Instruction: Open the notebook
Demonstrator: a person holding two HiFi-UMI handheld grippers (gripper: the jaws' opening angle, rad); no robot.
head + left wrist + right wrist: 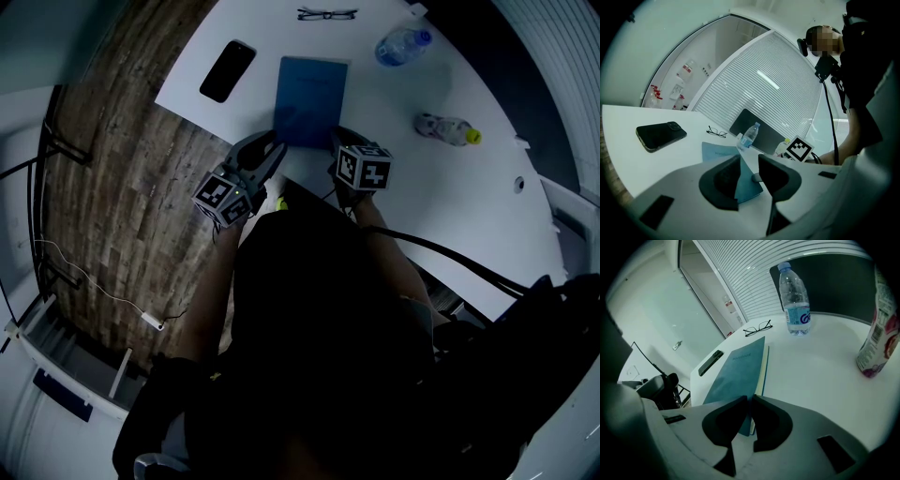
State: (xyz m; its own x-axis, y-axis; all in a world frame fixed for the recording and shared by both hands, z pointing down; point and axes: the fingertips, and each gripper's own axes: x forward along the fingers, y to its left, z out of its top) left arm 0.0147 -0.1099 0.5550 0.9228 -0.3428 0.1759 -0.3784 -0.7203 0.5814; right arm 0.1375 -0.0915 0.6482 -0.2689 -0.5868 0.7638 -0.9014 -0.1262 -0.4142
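Note:
A blue notebook (310, 101) lies closed on the white table (441, 187), near the front edge. My right gripper (342, 152) is at its near right corner. In the right gripper view the jaws stand almost together on the cover's corner (749, 411), and pale page edges show under the cover (736, 371) along its right side. My left gripper (272, 150) is at the near left corner, open. In the left gripper view the notebook (721, 152) lies just beyond the wide gap between the jaws (749, 171), untouched by them.
A black phone (227, 70) lies left of the notebook and glasses (327, 13) lie beyond it. A clear water bottle (403, 45) and a second bottle with a yellow cap (448, 128) are to the right. Wooden floor lies left of the table edge.

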